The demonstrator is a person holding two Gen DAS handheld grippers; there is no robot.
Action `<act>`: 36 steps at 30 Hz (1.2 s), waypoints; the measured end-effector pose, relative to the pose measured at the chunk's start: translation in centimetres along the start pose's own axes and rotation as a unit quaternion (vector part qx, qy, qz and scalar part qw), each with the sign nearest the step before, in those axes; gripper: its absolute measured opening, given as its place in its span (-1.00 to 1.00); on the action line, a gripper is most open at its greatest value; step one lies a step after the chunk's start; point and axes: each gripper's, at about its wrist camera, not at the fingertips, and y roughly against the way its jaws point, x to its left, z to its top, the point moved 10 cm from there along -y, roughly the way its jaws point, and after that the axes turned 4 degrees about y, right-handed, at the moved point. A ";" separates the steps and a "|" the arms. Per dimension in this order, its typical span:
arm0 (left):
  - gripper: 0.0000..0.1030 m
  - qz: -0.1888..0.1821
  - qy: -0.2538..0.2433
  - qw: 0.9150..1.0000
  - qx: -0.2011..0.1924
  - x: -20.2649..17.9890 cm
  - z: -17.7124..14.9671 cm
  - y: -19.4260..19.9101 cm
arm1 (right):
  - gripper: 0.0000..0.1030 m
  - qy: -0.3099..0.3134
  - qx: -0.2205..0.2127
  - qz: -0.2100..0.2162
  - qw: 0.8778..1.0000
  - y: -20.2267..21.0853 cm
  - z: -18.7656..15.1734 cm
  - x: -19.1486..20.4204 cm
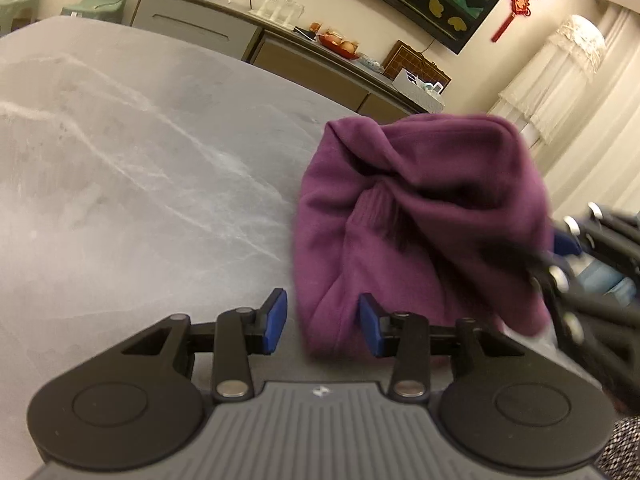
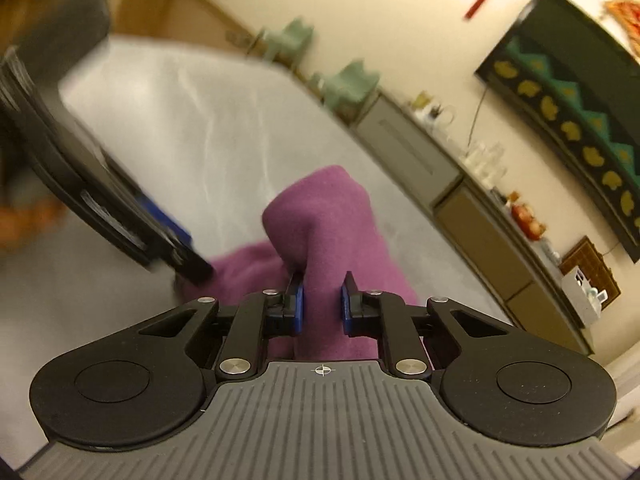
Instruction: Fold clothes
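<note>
Right gripper [image 2: 322, 304] pinched on a raised fold of the purple garment [image 1: 420, 216], bunched on the grey table [image 1: 120, 160]. Left gripper [image 1: 322, 322] spread wide, hem between its pads (ungripped). Risk: bundle unrolling if tugged one-sided.

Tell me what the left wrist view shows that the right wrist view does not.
Only the left wrist view shows the left gripper open, its fingers astride the near edge of the purple garment, and the white curtain. Only the right wrist view shows the right gripper shut on a raised fold. Both show the garment, the grey table and the sideboard.
</note>
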 end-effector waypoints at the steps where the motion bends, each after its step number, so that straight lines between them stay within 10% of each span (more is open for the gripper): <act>1: -0.21 -0.002 0.004 1.000 0.001 0.0 0.1 0.0 | -0.68 0.004 -0.004 0.013 1.000 0.7 -0.1 1.1; 8: -0.23 0.036 0.022 0.998 -0.042 1.2 2.4 2.9 | -0.64 0.136 0.006 -0.001 0.991 -1.4 -3.6 7.9; 12: -0.22 -0.014 0.034 0.998 -0.044 -0.8 6.2 2.9 | 0.05 0.171 -0.014 0.021 0.985 -0.1 -4.3 8.4; 15: -0.19 -0.079 0.044 0.996 0.001 -3.0 8.4 0.7 | 0.02 0.019 -0.033 0.061 0.997 2.6 -3.3 3.7; 20: -0.13 -0.035 -0.010 0.998 0.059 -4.1 10.1 -6.6 | 0.02 -0.233 -0.038 0.035 0.971 2.3 -4.1 -8.1; 24: -0.25 -0.007 0.017 0.998 0.061 -0.8 9.7 -9.5 | -0.42 -0.264 0.036 0.047 0.963 -4.7 -8.4 -10.1; 31: -0.36 -0.024 0.051 0.997 0.054 1.1 9.6 -9.2 | -0.42 -0.303 0.032 0.087 0.948 -6.5 -11.1 -10.4; 36: -0.41 0.011 0.061 0.998 -0.022 1.5 10.2 -3.1 | -0.26 -0.325 0.012 0.054 0.944 -3.8 -10.8 -12.0</act>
